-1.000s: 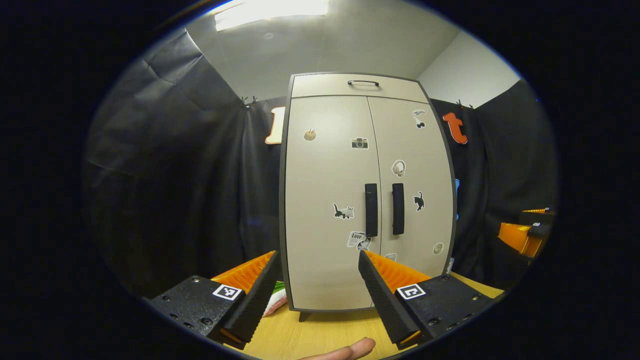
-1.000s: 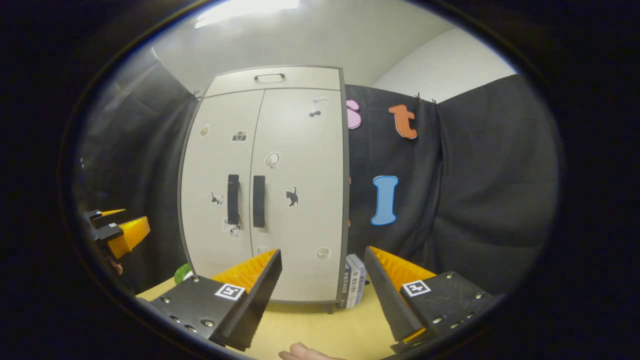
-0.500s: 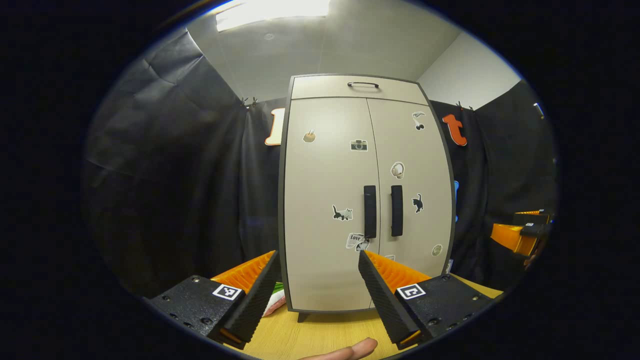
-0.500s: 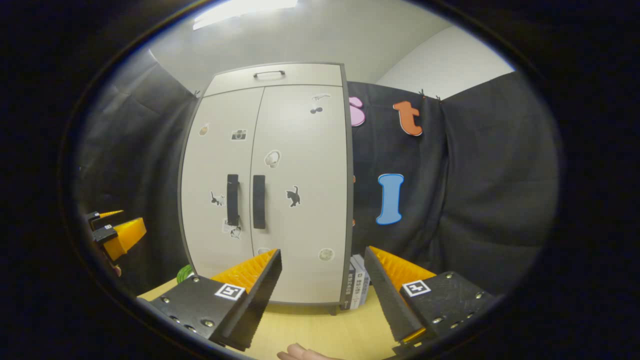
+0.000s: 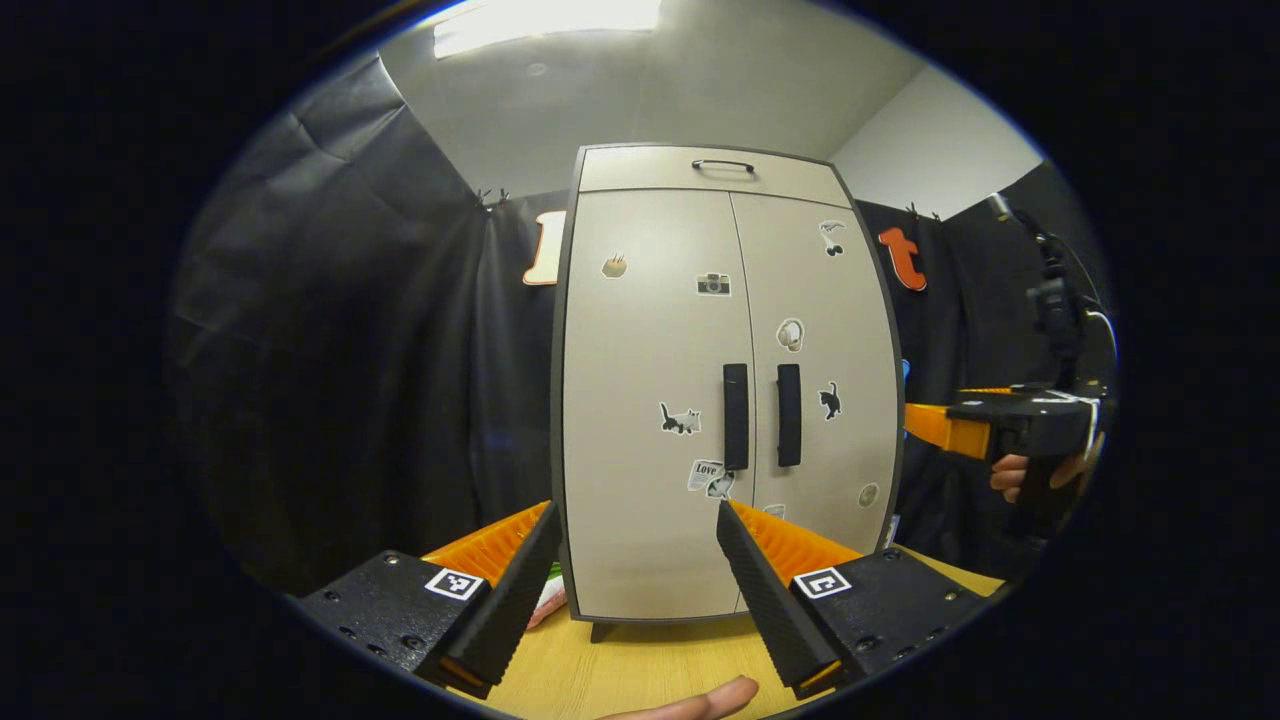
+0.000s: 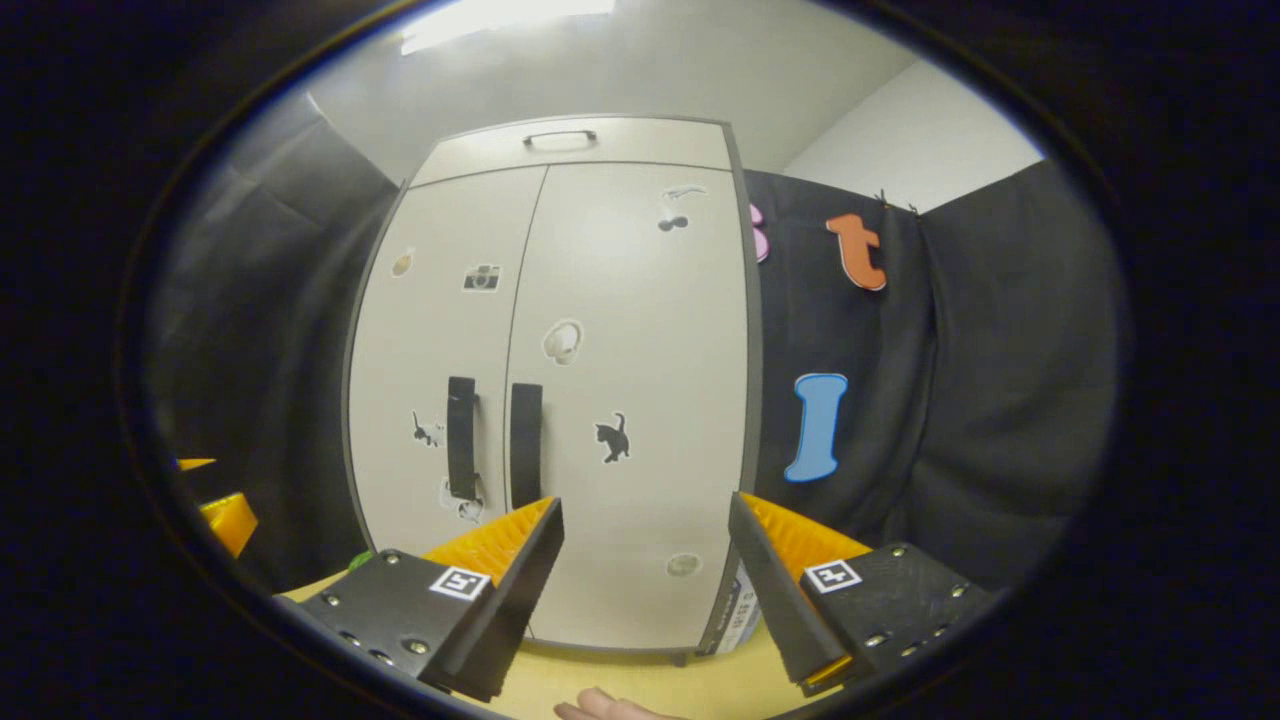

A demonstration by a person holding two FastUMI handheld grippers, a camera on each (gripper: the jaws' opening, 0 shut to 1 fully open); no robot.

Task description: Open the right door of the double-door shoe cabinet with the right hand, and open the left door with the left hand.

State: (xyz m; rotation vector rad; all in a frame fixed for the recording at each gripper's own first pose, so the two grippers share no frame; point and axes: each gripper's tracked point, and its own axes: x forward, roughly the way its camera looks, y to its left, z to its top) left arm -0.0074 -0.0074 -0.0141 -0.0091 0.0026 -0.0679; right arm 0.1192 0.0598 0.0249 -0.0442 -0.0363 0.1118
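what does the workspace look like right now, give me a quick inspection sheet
surface: bare wooden tabletop under the cabinet.
job's things: shoe cabinet; left door and right door both closed, handles untouched.
clutter: books beside the cabinet's right side.
grippers: left gripper open, short of the cabinet; right gripper open, empty.
cables: cable rising above the far gripper.
surroundings: black cloth wall, ceiling light.

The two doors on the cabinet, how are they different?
The left door has its black handle along its right edge; the right door has its handle along its left edge. The left door has a camera sticker, the right door a black cat sticker. Both are beige and shut.
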